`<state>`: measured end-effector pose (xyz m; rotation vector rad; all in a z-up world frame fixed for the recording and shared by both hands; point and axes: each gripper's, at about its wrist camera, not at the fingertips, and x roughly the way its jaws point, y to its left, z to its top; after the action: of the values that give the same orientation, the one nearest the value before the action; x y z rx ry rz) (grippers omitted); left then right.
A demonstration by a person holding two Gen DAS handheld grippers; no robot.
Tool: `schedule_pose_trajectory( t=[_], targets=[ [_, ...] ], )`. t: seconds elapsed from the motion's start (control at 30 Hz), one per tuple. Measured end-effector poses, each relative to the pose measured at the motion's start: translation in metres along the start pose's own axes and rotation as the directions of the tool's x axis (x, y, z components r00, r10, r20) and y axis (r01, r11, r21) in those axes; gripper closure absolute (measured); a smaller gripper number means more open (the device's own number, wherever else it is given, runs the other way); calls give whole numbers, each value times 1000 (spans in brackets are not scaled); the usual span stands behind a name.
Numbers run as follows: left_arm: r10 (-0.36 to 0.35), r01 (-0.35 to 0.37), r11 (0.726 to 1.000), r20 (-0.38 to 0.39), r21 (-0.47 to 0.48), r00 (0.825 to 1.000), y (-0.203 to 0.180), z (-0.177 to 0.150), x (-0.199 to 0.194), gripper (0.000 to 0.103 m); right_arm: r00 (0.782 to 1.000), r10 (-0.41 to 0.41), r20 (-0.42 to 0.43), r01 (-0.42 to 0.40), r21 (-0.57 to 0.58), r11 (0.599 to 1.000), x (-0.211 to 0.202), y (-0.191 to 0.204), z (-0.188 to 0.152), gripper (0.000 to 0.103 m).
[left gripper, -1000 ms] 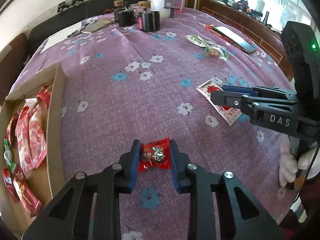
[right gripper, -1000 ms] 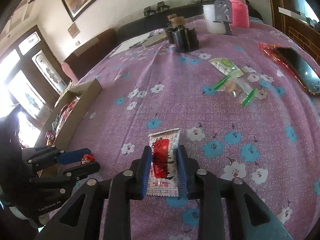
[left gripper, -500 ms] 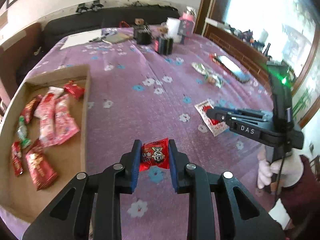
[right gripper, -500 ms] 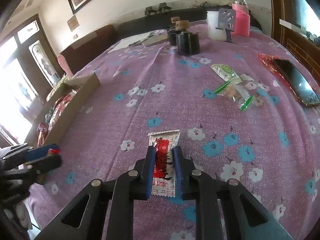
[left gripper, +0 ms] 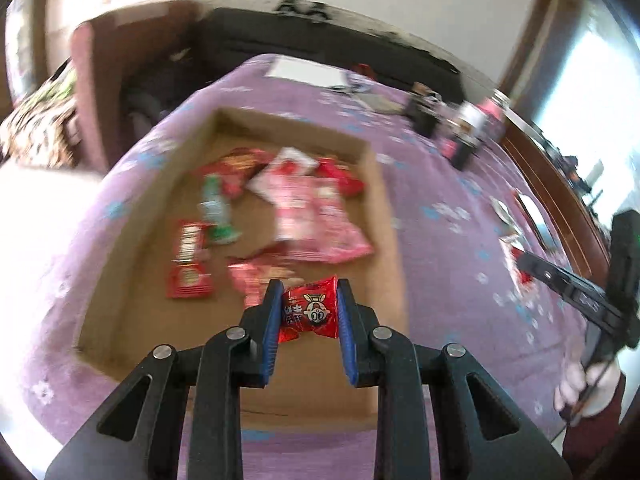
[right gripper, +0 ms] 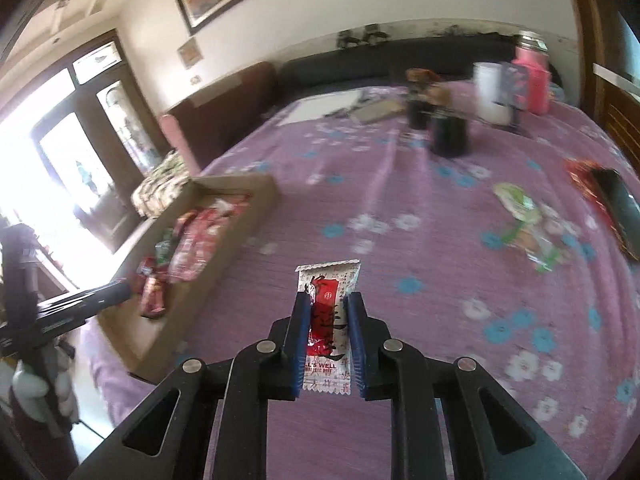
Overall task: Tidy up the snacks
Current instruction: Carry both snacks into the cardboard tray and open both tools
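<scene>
Your left tool pinches the red candy over the cardboard box. Your right tool clamps the white sachet above the bench; a loosened grip risks dropping it short of the box

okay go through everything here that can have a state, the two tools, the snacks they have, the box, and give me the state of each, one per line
left tool: shut on the red candy
red candy: gripped, held above the cardboard box
right tool: shut on the white and red sachet
white and red sachet: gripped, held over the tablecloth
cardboard box: open-topped, holding several snack packets
green snack packets: lying loose on the tablecloth
</scene>
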<state>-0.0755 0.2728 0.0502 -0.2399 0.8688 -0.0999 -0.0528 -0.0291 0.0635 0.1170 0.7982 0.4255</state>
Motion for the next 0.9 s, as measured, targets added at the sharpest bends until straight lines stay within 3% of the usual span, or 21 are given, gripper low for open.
schedule_pose_trajectory(
  t=[0.2,0.47,0.73,0.8,0.87,0.9],
  targets=[
    [66,-66,996,-4,-57,998,32,-2,5,80,995,94,-39,-97,-62,993,24,59,14,84],
    [153,-155,983,-26,-98,988,62,-3,16,79,980,154,-126,-172,-152,973,64,130,10,84],
    [152,-156,977,-34,-147,988,74,-4,16,77,965,155,-212,-200,-211,957,95,170,-11,84],
    [156,-159,975,-29,-155,987,75,-5,12,70,965,143,-221,-194,-229,954,100,177,-15,84],
    [165,-164,973,-11,-159,986,75,-7,5,51,963,135,-232,-192,-243,951,105,182,-19,84],
    [170,-168,972,-1,-162,985,75,-7,1,50,962,134,-237,-193,-246,950,106,183,-20,84]
  ],
)
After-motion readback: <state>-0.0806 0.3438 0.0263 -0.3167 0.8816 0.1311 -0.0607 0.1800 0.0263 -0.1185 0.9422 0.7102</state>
